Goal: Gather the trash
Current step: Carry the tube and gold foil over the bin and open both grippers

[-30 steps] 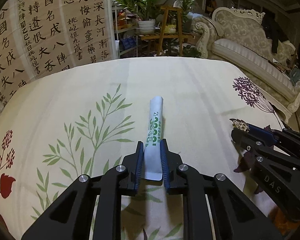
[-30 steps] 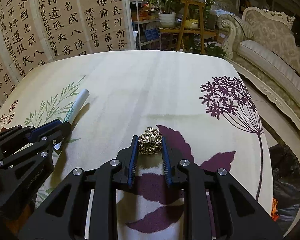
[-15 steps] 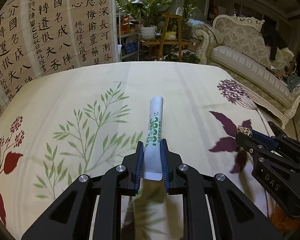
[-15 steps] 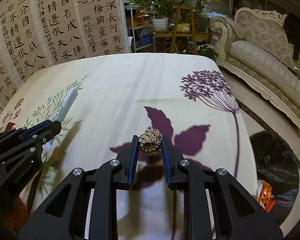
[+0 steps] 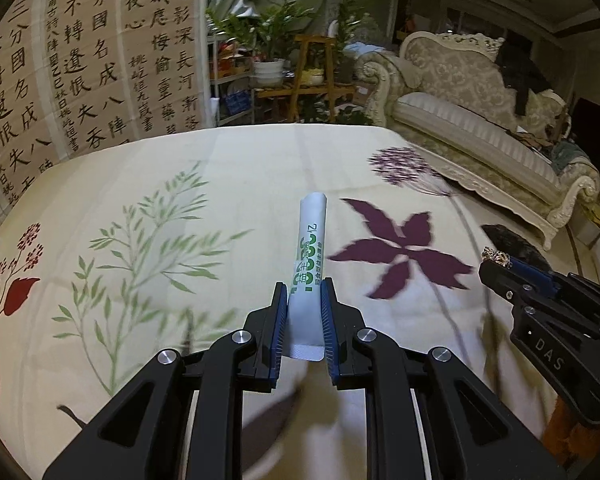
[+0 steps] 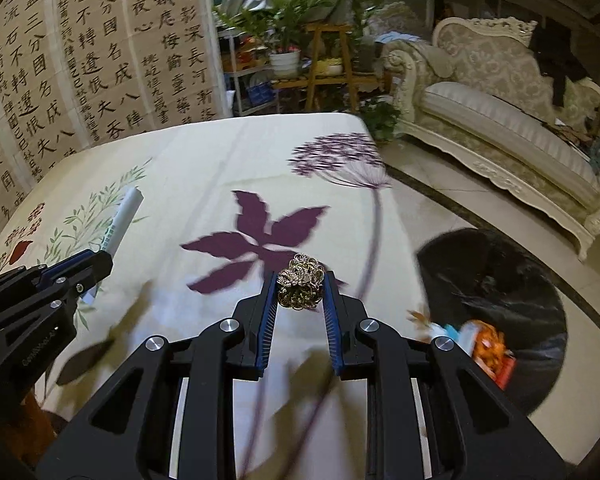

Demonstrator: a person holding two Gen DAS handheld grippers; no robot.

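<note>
My left gripper [image 5: 304, 298] is shut on a long white wrapper with green print [image 5: 310, 256], which sticks out forward above the flowered tablecloth [image 5: 180, 184]. My right gripper [image 6: 300, 286] is shut on a crumpled gold foil ball [image 6: 301, 286]. In the left wrist view the right gripper [image 5: 496, 266] shows at the right edge with the gold foil ball [image 5: 497, 255] at its tip. The right wrist view has the left gripper [image 6: 86, 266] at the left with the white wrapper [image 6: 124, 218] in it. A bin lined with a black bag [image 6: 496, 276] stands on the floor beside the table, right of my right gripper.
The bin holds orange and blue packaging [image 6: 484, 344]. A cream sofa [image 5: 480, 120] stands at the right across the tiled floor [image 6: 440, 196]. A calligraphy screen [image 5: 80, 60] and a plant stand [image 5: 312, 68] lie behind the table's far edge.
Both grippers have moved to the right across the table, each still holding its piece. The black-lined bin has come into the right wrist view.
</note>
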